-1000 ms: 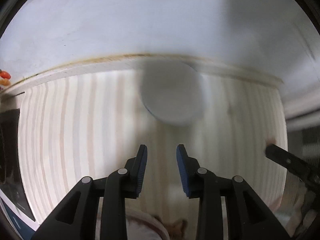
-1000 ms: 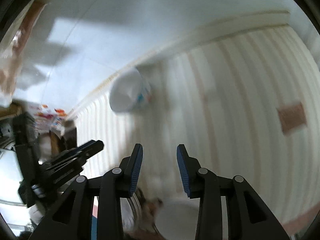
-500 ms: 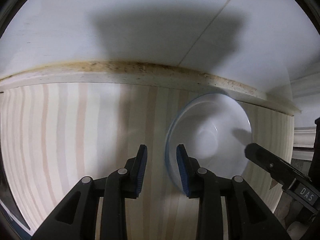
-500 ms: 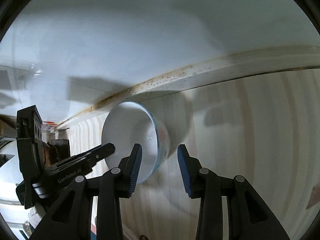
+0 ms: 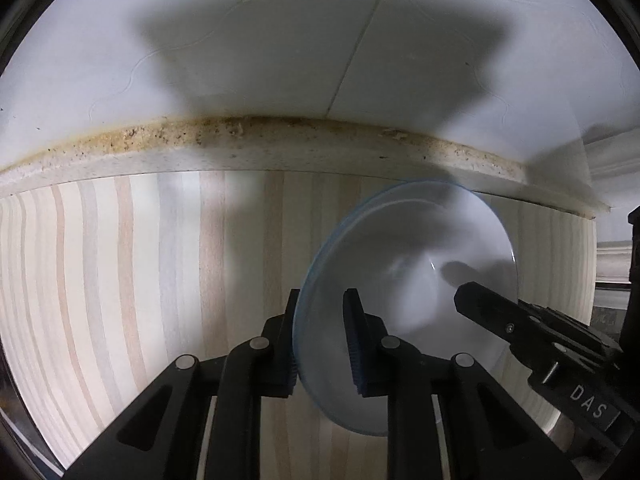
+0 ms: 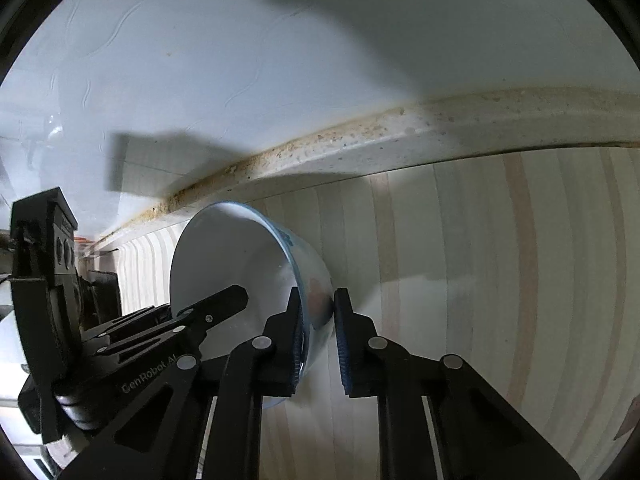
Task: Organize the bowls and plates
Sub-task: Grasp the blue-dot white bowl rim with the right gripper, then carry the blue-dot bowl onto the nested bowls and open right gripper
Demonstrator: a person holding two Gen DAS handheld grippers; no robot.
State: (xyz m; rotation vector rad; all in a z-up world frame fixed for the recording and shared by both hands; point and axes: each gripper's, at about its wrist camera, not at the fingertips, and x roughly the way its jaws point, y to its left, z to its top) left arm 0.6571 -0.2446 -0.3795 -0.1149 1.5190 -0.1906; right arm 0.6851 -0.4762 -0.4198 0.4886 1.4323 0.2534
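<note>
A white bowl with a blue rim point(image 5: 408, 280) sits on the striped wooden counter point(image 5: 140, 280) near the back wall. My left gripper point(image 5: 320, 344) straddles its left rim, one finger outside and one inside, jaws still apart. My right gripper point(image 6: 316, 340) straddles the opposite rim of the same bowl point(image 6: 232, 256), jaws narrowed around the bowl wall. Each gripper shows in the other's view, the right one point(image 5: 520, 332) inside the bowl and the left one point(image 6: 160, 332) likewise.
A stained ledge point(image 5: 280, 140) and white tiled wall point(image 5: 320, 40) run close behind the bowl. A dark object and clutter point(image 6: 100, 292) lie at the far left end of the counter in the right wrist view.
Both grippers have moved forward to the bowl and now straddle its rim on opposite sides. The right jaws have narrowed around the bowl wall.
</note>
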